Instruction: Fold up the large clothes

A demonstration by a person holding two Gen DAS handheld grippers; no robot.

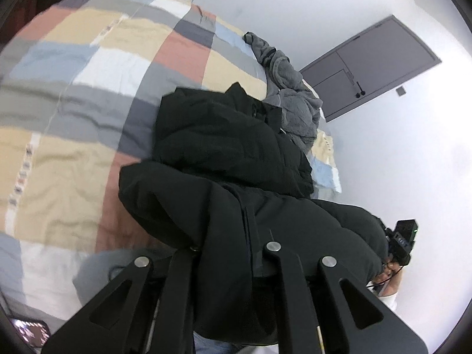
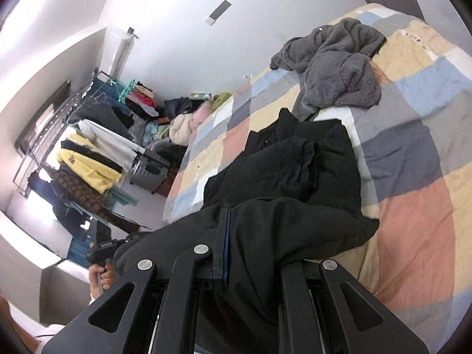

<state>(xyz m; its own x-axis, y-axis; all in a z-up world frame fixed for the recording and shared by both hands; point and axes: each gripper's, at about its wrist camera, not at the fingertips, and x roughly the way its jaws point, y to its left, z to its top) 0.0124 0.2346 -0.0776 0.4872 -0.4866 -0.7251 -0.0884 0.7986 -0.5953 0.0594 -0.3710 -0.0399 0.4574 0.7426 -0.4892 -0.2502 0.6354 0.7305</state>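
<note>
A large black padded jacket [image 1: 224, 147] lies on the checked bedspread [image 1: 88, 88], its near end lifted off the bed. My left gripper [image 1: 227, 253] is shut on the black jacket's near edge, and the cloth drapes over its fingers and hides the tips. In the right wrist view the same jacket [image 2: 295, 171] runs from the bed up to my right gripper [image 2: 250, 236], which is shut on it. The blue pad of one finger [image 2: 226, 236] shows against the cloth. The other gripper shows at the edge of each view.
A crumpled grey fleece garment [image 2: 336, 67] lies on the bed beyond the jacket, also in the left wrist view [image 1: 292, 94]. A clothes rack [image 2: 88, 153] with hanging garments and a suitcase [image 2: 150, 171] stand left of the bed. A grey door [image 1: 371, 65] is in the white wall.
</note>
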